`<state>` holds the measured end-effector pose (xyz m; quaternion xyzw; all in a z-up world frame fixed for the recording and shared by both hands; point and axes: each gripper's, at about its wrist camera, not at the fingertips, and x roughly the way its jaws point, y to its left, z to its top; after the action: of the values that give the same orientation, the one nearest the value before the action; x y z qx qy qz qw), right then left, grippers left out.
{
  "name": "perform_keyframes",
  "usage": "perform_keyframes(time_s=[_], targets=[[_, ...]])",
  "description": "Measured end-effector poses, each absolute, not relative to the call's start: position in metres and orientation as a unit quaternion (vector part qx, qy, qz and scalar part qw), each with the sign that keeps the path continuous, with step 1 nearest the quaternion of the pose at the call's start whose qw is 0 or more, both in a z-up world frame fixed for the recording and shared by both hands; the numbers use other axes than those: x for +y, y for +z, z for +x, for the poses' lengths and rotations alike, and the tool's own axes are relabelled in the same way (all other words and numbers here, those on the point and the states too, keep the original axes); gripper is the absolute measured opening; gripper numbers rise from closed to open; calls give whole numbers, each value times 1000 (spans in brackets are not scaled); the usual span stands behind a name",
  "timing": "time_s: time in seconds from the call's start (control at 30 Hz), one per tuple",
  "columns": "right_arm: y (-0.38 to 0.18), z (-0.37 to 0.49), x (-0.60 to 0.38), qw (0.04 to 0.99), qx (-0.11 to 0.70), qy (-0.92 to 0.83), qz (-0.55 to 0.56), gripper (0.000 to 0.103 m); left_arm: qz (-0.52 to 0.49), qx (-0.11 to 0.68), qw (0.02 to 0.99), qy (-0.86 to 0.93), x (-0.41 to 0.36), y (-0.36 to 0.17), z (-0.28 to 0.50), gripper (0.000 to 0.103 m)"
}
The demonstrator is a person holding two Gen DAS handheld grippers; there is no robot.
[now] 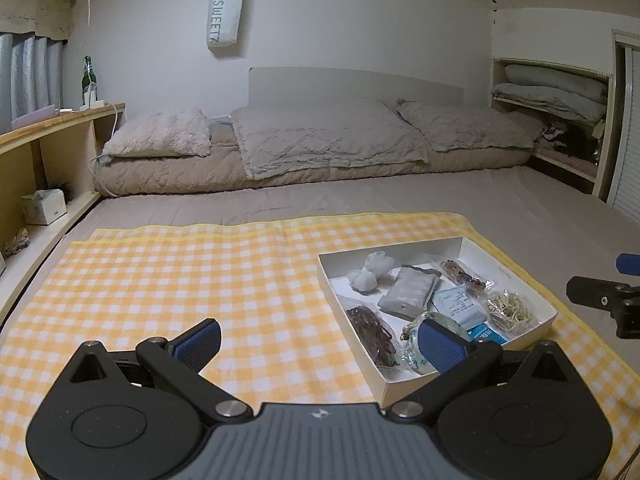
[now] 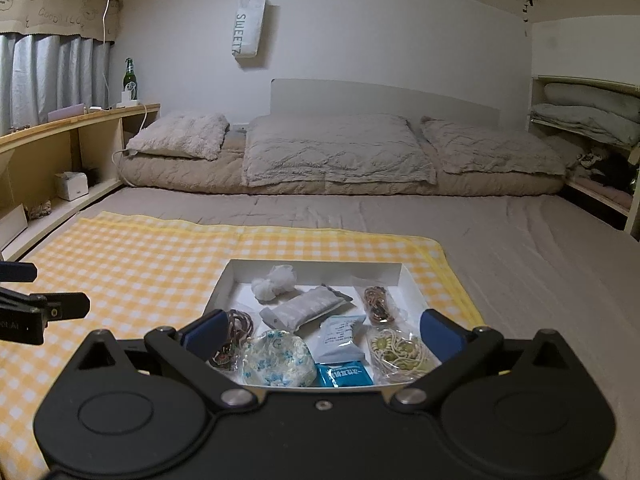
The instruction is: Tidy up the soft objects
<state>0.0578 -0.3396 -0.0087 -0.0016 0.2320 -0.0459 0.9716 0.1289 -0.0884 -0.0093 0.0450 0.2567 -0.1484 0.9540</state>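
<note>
Both jaws spread wide, empty: left gripper (image 1: 318, 342), right gripper (image 2: 322, 332). White cardboard tray (image 2: 412, 286) of packets on yellow checked cloth (image 2: 140, 256), near bed's (image 2: 520, 240) front edge.

You get dim, flat indoor light from overhead, with a cool grey cast and no hard shadows. The wall (image 1: 360, 40) is the brightest area; the shelf (image 2: 592, 160) on the right sinks into darkness. Fisheye bending curves the ceiling line, corners are vignetted black, and focus is fairly sharp, without glare.
</note>
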Motion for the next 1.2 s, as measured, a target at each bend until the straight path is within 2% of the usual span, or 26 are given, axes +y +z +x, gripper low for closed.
perform_keyframes(time_s=[1.2], targets=[[-7,56,-333,973,231,-29,-15,103,49,262,951,-154,-92,-12,126,103]])
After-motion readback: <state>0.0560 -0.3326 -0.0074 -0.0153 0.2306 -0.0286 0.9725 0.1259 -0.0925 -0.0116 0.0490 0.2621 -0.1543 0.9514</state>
